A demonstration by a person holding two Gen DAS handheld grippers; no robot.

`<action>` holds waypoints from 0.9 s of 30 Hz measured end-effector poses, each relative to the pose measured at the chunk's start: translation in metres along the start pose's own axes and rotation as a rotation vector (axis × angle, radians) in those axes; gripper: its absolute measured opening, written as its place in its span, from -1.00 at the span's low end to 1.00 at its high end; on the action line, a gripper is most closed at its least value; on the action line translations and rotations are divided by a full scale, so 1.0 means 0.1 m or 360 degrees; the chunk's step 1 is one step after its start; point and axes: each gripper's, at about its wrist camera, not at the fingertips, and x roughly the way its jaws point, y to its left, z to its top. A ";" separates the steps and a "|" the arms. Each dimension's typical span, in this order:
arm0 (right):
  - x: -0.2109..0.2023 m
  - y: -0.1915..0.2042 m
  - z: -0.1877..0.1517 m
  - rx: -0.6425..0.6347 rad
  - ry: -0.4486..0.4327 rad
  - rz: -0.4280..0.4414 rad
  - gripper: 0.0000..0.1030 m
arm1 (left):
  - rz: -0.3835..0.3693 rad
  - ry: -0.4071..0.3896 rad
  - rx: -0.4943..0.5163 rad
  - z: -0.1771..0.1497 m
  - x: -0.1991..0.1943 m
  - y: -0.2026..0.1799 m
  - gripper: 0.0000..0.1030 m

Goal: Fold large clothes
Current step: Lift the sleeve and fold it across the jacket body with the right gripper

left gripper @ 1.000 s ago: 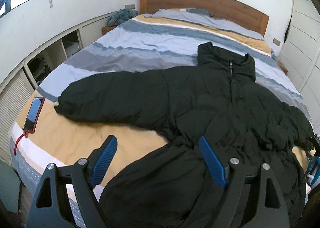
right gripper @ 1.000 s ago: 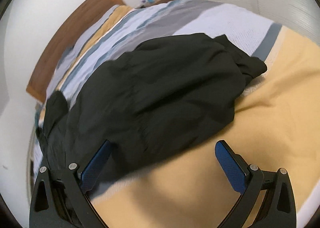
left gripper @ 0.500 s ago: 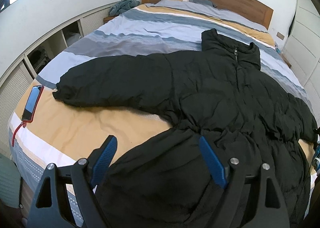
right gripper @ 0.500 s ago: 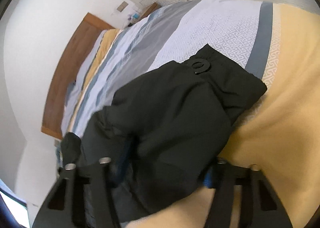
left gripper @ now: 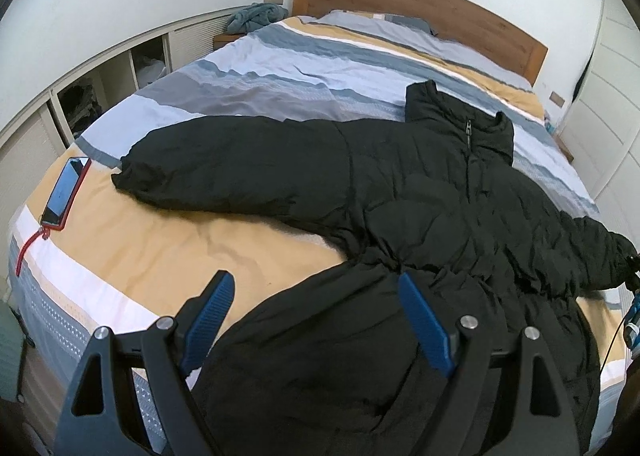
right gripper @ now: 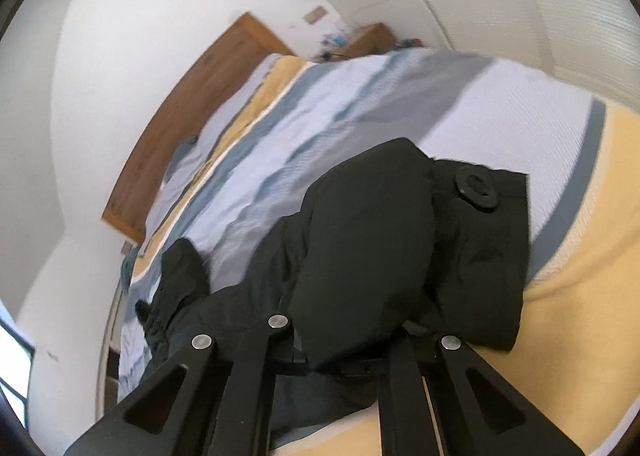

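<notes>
We find a black quilted coat (left gripper: 420,192) spread face up across the foot half of the bed (left gripper: 304,68), zip closed, stand-up collar toward the wooden headboard (left gripper: 420,12). Its fabric is matte and puffy, stitched in horizontal channels, with a gathered seam at the waist. One sleeve (left gripper: 224,172) lies flat and straight toward the left edge of the bed, its cuff elastic-puckered.

The left gripper (left gripper: 316,320) hangs over the coat's lower skirt, jaws spread wide, its ribbed blue pads (left gripper: 424,320) touching nothing.

The right gripper (right gripper: 344,340) is clenched on the other sleeve (right gripper: 372,248); its pads are buried in the cloth and not visible. The sleeve bulges up between the black arms of the gripper, and the flat cuff tab carries a round black snap (right gripper: 478,190). In the left view that sleeve end is bunched at the right edge of the frame.

The bedcover is a smooth woven cotton in broad bands of grey, pale blue, white and tan. A phone (left gripper: 66,192) in a red case lies flat on the tan band near the left corner of the bed, a red cord trailing from it.
</notes>
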 end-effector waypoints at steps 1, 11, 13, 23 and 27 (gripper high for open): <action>-0.02 0.13 -0.01 -0.0040 0.0003 0.0012 -0.85 | -0.0012 0.0000 -0.0012 0.00 -0.02 0.03 0.63; -0.21 1.45 -0.40 -0.0396 0.0069 0.0206 -0.85 | -0.0091 -0.0032 -0.0082 -0.12 -0.26 0.42 0.63; -0.22 1.63 -0.57 -0.0453 0.0096 0.0219 -0.85 | -0.0099 -0.0025 -0.0097 -0.15 -0.29 0.50 0.63; -0.16 2.11 -1.50 -0.0721 0.0290 0.0218 -0.85 | -0.0095 -0.0022 -0.0101 -0.33 -0.43 0.80 0.63; -0.06 2.15 -1.98 -0.0833 0.0411 0.0198 -0.84 | -0.0090 -0.0004 -0.0111 -0.41 -0.45 0.89 0.63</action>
